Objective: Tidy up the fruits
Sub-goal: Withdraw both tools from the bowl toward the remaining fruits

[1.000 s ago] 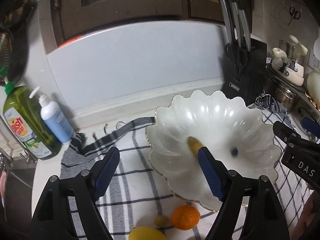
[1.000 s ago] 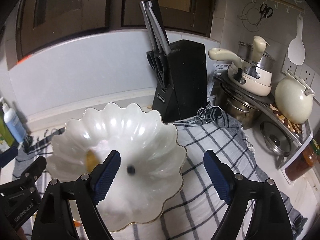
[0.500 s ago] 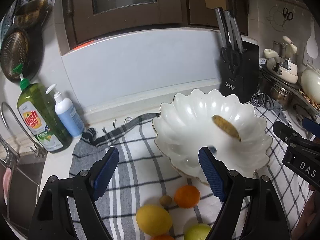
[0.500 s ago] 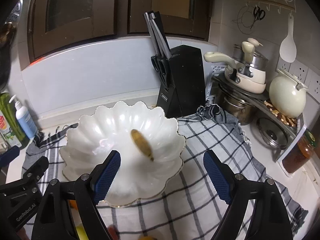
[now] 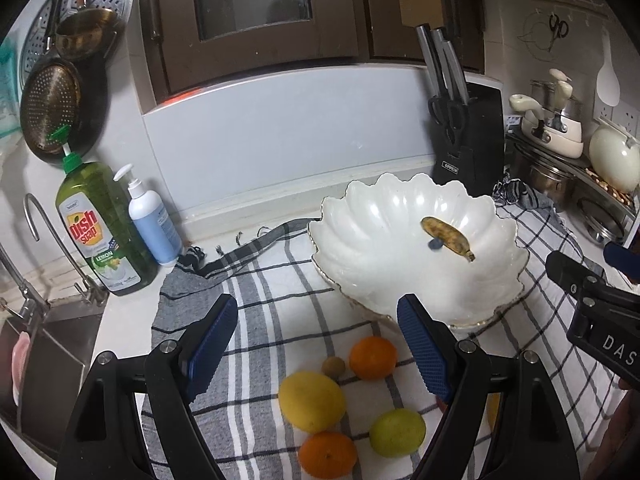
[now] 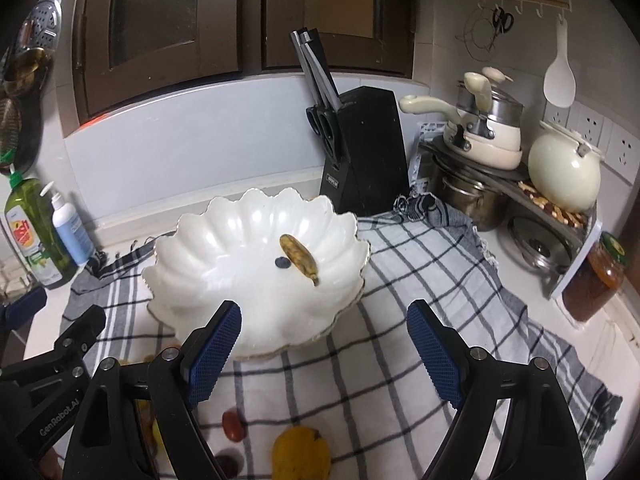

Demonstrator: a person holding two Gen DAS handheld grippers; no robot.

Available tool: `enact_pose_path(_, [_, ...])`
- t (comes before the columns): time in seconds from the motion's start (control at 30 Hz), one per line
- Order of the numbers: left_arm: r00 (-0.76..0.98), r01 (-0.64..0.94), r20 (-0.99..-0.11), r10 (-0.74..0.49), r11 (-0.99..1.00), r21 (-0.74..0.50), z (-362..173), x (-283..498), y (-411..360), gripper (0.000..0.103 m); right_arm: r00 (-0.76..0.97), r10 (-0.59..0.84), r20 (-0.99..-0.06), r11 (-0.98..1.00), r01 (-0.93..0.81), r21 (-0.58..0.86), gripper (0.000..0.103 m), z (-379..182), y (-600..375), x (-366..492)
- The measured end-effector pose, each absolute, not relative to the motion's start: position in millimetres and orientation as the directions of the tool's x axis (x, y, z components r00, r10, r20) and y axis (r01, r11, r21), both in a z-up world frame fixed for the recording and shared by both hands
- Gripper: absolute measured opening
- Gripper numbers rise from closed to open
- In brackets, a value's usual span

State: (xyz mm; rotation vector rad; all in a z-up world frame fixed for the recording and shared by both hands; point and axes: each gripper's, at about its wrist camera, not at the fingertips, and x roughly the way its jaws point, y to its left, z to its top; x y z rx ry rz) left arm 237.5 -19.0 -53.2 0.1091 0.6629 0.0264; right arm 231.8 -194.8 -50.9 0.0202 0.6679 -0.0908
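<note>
Both grippers have drawn back from the scalloped bowl since the earlier frames, so more of the checked cloth and the loose fruit now shows beneath them. In that time the small banana (image 5: pixel 447 237) has gone from under the left jaw tip to the middle of the bowl.

The left gripper (image 5: pixel 316 344) is released, jaws wide with nothing between the pads. At 6 o'clock from it lies a yellow lemon (image 5: pixel 311 401), with a small kiwi-like fruit (image 5: pixel 333 366) and an orange (image 5: pixel 373 357) just past it at 5 o'clock. A second orange (image 5: pixel 327 454) and a green lime (image 5: pixel 397 432) sit nearer the camera. The white bowl (image 5: pixel 372 216) stands at 1 o'clock, holding the banana and a blueberry (image 5: pixel 434 244) that touches it.

The right gripper (image 6: pixel 322 346) is likewise released and empty. A yellow fruit (image 6: pixel 301 456) and a small red fruit (image 6: pixel 233 426) lie on the checked cloth (image 6: pixel 400 272) at 6 and 7 o'clock.

Judging by this, one placing is finished and the next pick is in hand. That calls for lowering an open gripper over one loose fruit, probably the lemon, closing gently so it does not roll, then carrying it over the bowl rim.
</note>
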Motion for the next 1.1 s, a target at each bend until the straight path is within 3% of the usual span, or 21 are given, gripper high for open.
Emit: enact_pose_path(1.1, [0.758, -0.029, -0.643, 0.11, 0.99, 0.135, -130, 182, -7, 0.083, 0.703, -0.076, -0.707, 0.996, 0.093, -0.014, 0.085, -131, -186, 187])
